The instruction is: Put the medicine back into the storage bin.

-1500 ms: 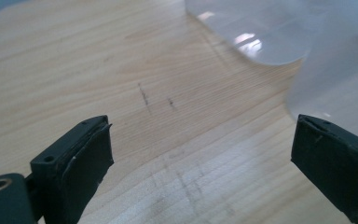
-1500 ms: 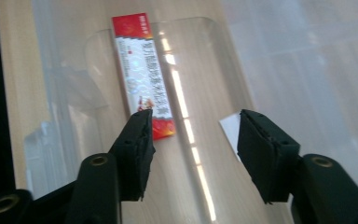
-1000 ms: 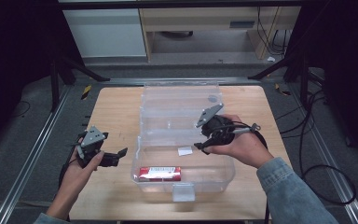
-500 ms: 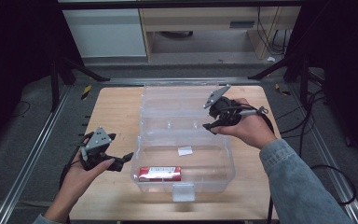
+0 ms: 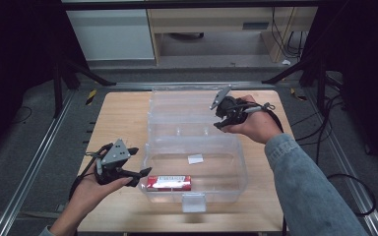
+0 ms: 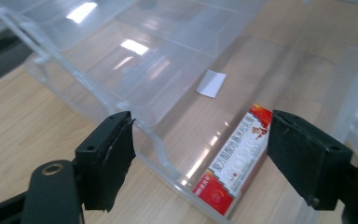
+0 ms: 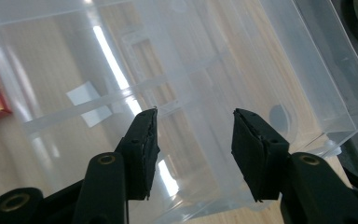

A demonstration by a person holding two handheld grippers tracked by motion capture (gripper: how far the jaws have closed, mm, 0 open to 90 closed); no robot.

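The red box already lies inside the clear bin on the tabletop; its lid is still up. My left tool and right tool, jaws just narrowing, grasp nothing.

clear plastic box | red-white carton | light wood table | black fingers

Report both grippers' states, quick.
Left gripper: open, closing lately, holding nothing; clear plastic box wall between fingers.
Right gripper: open, closing lately, holding nothing.

Lab — aluminium rails, cables, dark surrounds
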